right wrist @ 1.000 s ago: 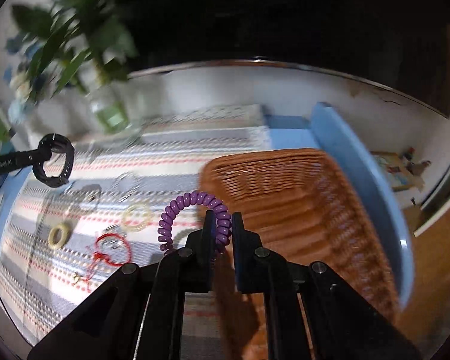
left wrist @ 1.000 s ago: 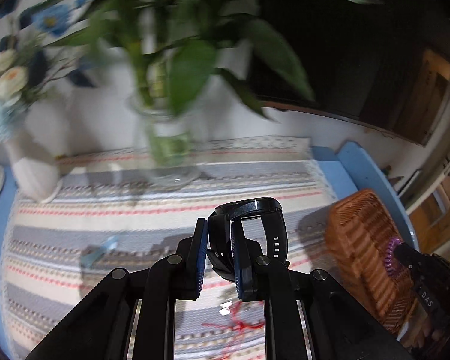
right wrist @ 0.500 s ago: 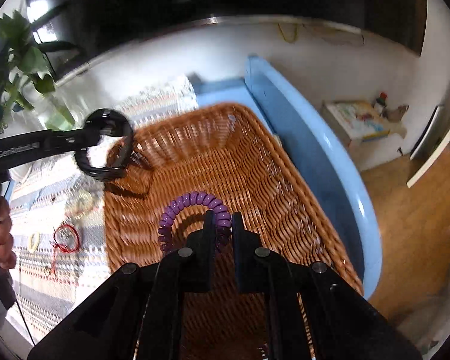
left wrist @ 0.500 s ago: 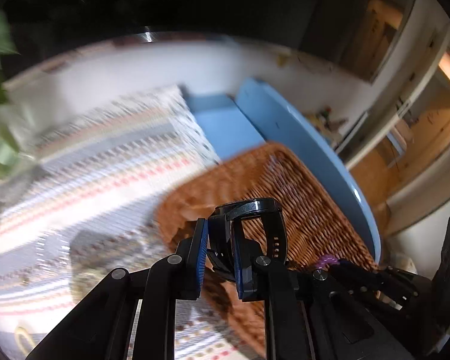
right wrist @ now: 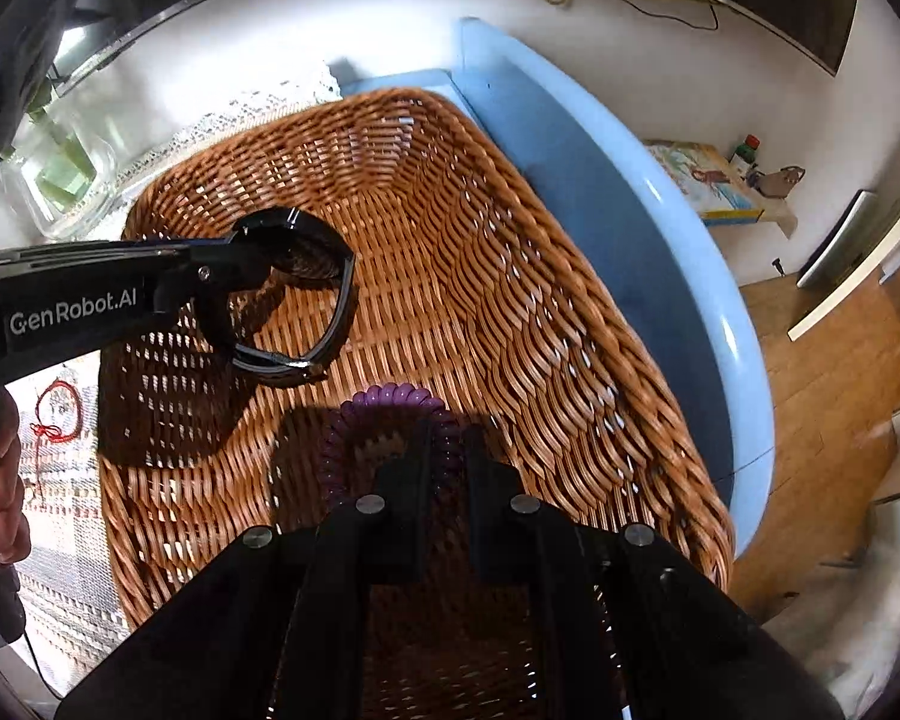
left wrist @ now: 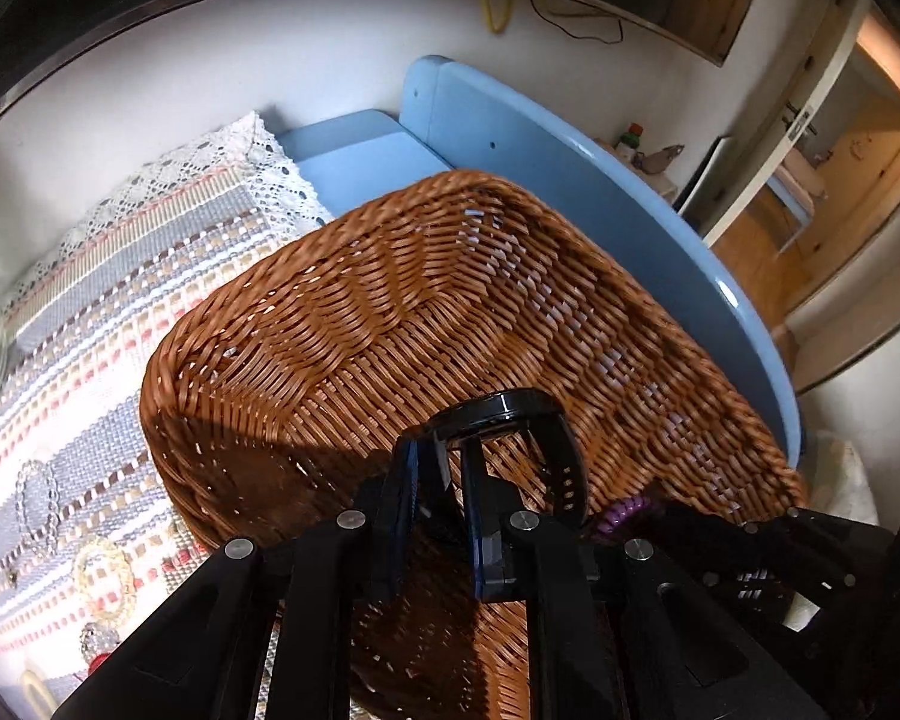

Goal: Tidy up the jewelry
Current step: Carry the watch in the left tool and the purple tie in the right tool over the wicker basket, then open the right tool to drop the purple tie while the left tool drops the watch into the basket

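While both grippers hang over the brown woven wicker basket (left wrist: 342, 324), each has its jaws closed on an item. Left gripper (left wrist: 441, 480) is clamped on the strap of a black wristwatch (left wrist: 498, 408); in the right wrist view the watch (right wrist: 306, 300) hangs above the basket floor (right wrist: 450, 276), not touching it, casting a shadow on the weave. Right gripper (right wrist: 450, 456) pinches a purple coiled spiral hair tie (right wrist: 390, 396), held low over the near half of the basket, whether it touches the weave I cannot tell; the left wrist view shows only a small bit of it (left wrist: 624, 510) at the basket's near right rim. Basket sits on a striped woven cloth with a lace edge (left wrist: 120, 252) covering a light blue table (left wrist: 354, 144). On the cloth left of the basket lie a clear-stone chain bracelet (left wrist: 36, 504), a pale beaded ring bracelet (left wrist: 105, 582) and a red string bracelet (right wrist: 60, 408). A glass vase (right wrist: 60, 180) stands beyond the basket's far left corner.
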A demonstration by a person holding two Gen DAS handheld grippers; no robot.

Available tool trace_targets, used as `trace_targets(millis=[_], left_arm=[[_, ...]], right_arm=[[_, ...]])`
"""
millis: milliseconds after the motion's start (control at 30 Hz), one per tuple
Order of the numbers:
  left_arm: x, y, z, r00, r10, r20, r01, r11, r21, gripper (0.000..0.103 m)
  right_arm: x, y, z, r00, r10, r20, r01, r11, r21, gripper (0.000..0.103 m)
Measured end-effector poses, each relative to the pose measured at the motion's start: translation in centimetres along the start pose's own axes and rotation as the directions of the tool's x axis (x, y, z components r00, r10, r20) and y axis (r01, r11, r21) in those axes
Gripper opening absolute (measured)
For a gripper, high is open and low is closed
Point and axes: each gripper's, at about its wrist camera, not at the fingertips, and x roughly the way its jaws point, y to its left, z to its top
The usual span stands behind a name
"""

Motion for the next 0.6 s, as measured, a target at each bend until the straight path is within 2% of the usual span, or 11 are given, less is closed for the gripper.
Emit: trace_targets(millis=[167,300,400,433,467,500,600], left_arm=[[0.5,-0.2,-0.1,1.0,0.013,-0.028,-0.013,1.0,-0.013,0.015],[1.4,-1.1,-0.2,0.997,0.07,-0.041,-0.068,0.997,0.035,0.015],[1.5,-1.3,-0.1,0.996,0.07,-0.052,-0.067,0.997,0.05,0.023],[1.5,-1.3,-0.1,0.997,0.052,-0.065,-0.049,0.998,0.039,0.033],[1.3,-1.1,0.0,0.997,0.041,-0.067,-0.04,0.999,0.027,0.04],[0.8,-0.8,0.0,0.998,0.041,-0.056,-0.041,0.999,0.007,0.042],[-0.8,-0.2,0.1,1.0,0.022,-0.021,-0.023,0.999,-0.048,0.047]], right_arm=[[0.5,-0.5,-0.4,1.0,0.018,-0.011,-0.018,0.999,0.026,0.011],[0.3,-0.6,-0.6,1.0,0.005,0.007,-0.005,1.0,0.027,0.013],[0.1,-0.2,-0.6,1.0,0.002,0.007,-0.003,1.0,0.022,0.017],[0.0,-0.2,-0.7,1.0,0.002,0.006,-0.002,1.0,0.024,0.018],[-0.1,-0.3,-0.8,1.0,0.001,0.005,-0.001,1.0,0.03,0.023],[-0.2,-0.4,-0.9,1.0,0.012,0.0,-0.012,0.999,0.039,0.032],[-0.9,-0.5,-1.2,0.999,0.03,0.011,-0.031,0.998,0.047,0.036]])
